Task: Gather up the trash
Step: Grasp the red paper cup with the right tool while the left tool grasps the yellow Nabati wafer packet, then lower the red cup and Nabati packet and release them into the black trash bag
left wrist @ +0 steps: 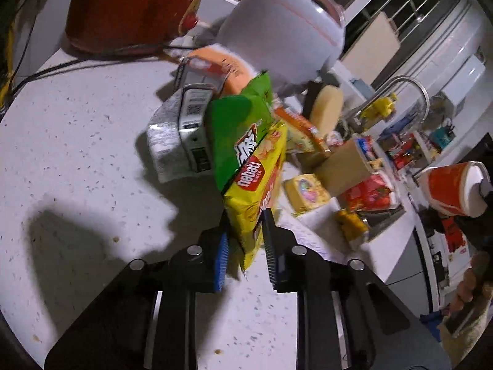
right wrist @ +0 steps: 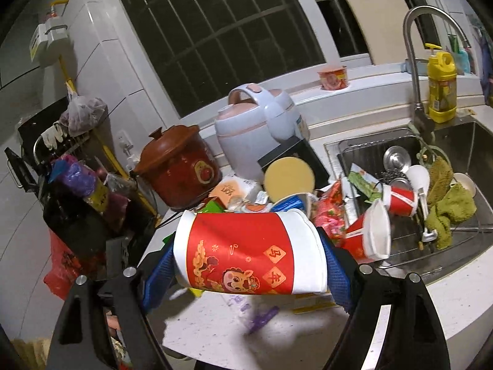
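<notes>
My left gripper (left wrist: 246, 237) is shut on a yellow Nabati wafer packet (left wrist: 257, 191) and holds it above the speckled white counter (left wrist: 77, 141). A green snack bag (left wrist: 237, 132) stands right behind the packet. My right gripper (right wrist: 246, 246) is shut on a red and white paper cup (right wrist: 246, 252), held sideways above the counter's edge. That cup also shows at the right of the left wrist view (left wrist: 453, 188). More wrappers, boxes and a yellow carton (left wrist: 306, 194) lie in a pile on the counter. Two more red paper cups (right wrist: 369, 234) lie at the sink's edge.
A white rice cooker (right wrist: 258, 123) and a brown clay pot (right wrist: 178, 166) stand at the back of the counter. The steel sink (right wrist: 459, 185) holds a ladle, green cloths and a faucet (right wrist: 413, 46). A yellow bottle (right wrist: 442, 89) stands behind it. Dark bags (right wrist: 77, 215) hang at the left.
</notes>
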`<move>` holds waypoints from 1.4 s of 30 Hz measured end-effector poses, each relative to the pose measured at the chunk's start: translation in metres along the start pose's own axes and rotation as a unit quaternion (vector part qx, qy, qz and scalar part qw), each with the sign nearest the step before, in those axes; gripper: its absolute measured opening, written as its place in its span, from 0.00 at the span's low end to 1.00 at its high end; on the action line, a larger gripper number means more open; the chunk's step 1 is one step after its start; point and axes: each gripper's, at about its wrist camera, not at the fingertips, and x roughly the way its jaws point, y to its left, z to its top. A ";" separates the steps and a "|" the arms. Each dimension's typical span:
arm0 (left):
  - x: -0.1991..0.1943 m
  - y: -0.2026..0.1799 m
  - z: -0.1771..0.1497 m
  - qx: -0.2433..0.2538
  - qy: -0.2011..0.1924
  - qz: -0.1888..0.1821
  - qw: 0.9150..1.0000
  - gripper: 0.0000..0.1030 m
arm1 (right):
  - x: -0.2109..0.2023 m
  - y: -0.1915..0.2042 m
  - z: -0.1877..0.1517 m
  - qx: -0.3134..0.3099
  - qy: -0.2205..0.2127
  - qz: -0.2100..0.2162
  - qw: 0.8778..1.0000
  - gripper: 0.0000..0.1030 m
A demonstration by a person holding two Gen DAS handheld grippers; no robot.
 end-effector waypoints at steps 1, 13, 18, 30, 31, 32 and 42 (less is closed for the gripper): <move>-0.002 -0.002 0.000 0.000 -0.003 -0.004 1.000 0.17 | 0.001 0.002 0.000 -0.001 0.001 0.003 1.000 0.80; -0.064 -0.007 -0.004 -0.022 -0.058 -0.048 0.997 0.16 | 0.001 0.027 -0.013 -0.011 0.015 0.040 0.999 0.80; -0.097 -0.005 0.006 -0.026 -0.090 -0.051 0.994 0.16 | 0.004 0.031 -0.014 -0.007 0.019 0.052 0.998 0.80; -0.143 -0.006 0.043 -0.015 -0.143 -0.045 0.989 0.16 | 0.017 0.047 -0.017 -0.007 0.028 0.075 0.997 0.80; -0.147 -0.007 0.045 -0.012 -0.145 -0.045 0.988 0.16 | 0.017 0.048 -0.016 -0.007 0.028 0.075 0.997 0.80; -0.152 -0.009 0.047 -0.006 -0.148 -0.047 0.988 0.16 | 0.017 0.050 -0.016 -0.007 0.027 0.077 0.997 0.80; -0.199 -0.018 -0.037 0.022 -0.081 -0.049 0.995 0.16 | -0.006 0.081 -0.042 -0.053 0.079 0.114 0.989 0.79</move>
